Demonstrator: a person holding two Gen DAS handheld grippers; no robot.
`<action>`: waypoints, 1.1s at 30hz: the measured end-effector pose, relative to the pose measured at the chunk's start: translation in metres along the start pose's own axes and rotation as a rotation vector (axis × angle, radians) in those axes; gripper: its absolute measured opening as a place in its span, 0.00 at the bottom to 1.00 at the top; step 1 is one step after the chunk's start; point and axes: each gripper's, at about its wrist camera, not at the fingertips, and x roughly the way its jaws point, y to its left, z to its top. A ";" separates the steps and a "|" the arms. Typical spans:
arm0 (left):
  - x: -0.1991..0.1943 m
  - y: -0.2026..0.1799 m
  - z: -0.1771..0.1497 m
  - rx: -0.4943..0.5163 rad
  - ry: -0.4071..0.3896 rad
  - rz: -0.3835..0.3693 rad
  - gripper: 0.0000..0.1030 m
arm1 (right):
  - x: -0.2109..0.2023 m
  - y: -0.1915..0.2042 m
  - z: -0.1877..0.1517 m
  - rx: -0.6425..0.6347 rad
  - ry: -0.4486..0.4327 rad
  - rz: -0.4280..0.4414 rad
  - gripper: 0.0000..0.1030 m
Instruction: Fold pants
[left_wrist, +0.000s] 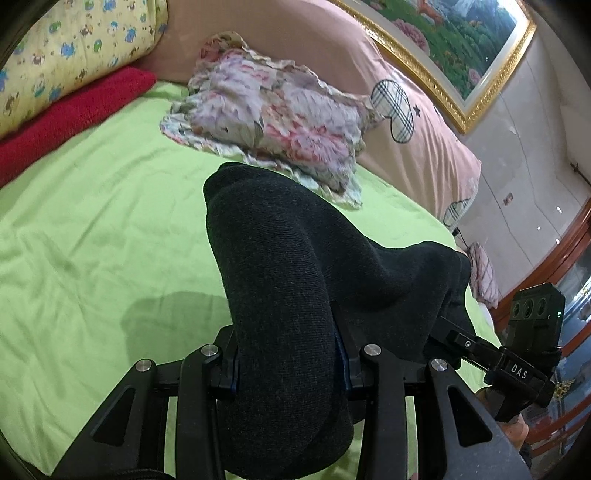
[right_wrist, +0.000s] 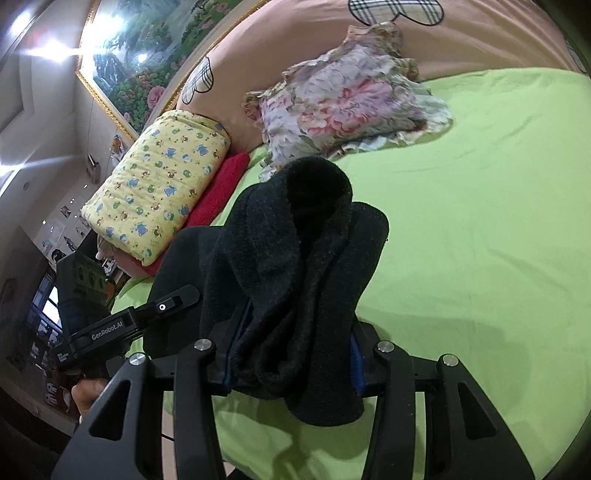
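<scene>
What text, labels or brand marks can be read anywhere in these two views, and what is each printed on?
"DAS": white letters on the black body of the right tool, seen from the left wrist view.
"GenRobot.AI": white print on the black body of the left tool, seen from the right wrist view.
Smaller white lines below "GenRobot.AI" on that same body: too small to read.
Papers and pictures on the wall: too small and blurred to read.

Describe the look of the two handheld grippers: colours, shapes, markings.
Both are matte black. The left gripper and right gripper have angular linkage arms with cut-out slots, round silver pivot pins and blue pads. White lettering reads "DAS" on the right one's side and "GenRobot.AI" on the left one's.
</scene>
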 end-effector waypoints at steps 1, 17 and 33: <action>0.002 0.001 0.005 0.001 -0.003 0.003 0.36 | 0.003 0.001 0.004 -0.002 0.000 0.000 0.46; 0.056 0.019 0.065 -0.004 0.004 0.048 0.36 | 0.059 -0.015 0.056 0.017 0.003 -0.005 0.46; 0.099 0.041 0.088 -0.037 0.033 0.076 0.36 | 0.108 -0.038 0.089 0.013 0.061 -0.002 0.46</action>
